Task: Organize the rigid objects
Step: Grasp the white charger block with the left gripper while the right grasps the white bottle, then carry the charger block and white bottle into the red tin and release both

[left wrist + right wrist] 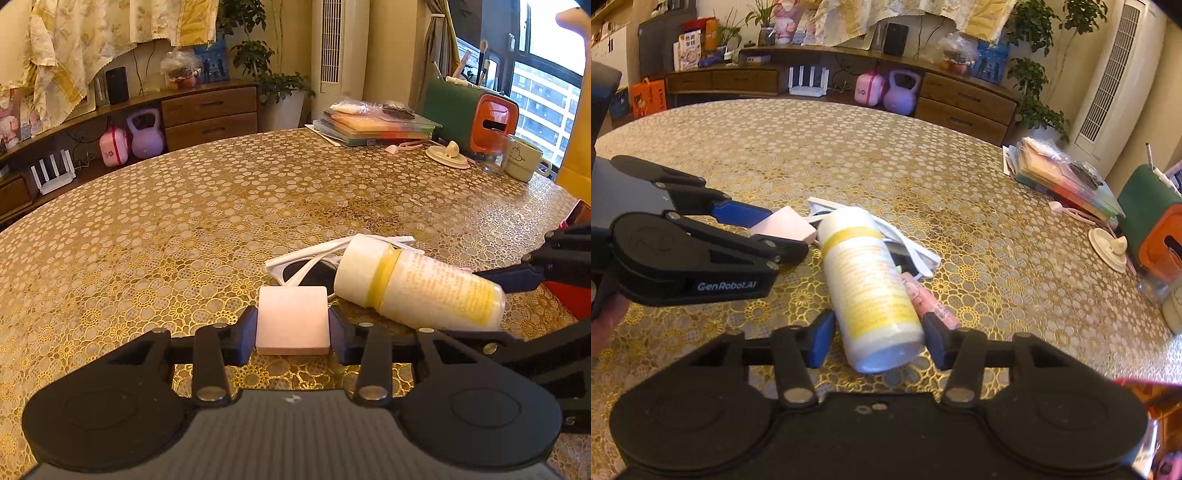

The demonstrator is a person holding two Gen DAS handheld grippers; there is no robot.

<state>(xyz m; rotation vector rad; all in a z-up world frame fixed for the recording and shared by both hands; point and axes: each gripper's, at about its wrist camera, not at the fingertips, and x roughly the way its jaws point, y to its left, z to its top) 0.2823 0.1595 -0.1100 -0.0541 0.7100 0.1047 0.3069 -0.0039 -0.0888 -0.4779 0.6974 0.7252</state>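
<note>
My left gripper (292, 325) is shut on a pale pink square block (293, 320), low over the table; both also show in the right wrist view, gripper (783, 232) and block (783, 226). A white and yellow bottle (870, 280) lies on its side, its base between the fingers of my right gripper (877, 338). The jaws stand a little wider than the bottle; the left finger shows a small gap. The bottle (413, 286) lies over white sunglasses (310, 266). A pink tube (931, 302) lies beside the bottle.
The round table (184, 206) has a gold lace cover. At its far right stand stacked folders (373, 125), a green and orange box (480, 114), a lid dish (447, 153), a glass jar (496, 155) and a mug (524, 160). A sideboard (960, 99) runs behind.
</note>
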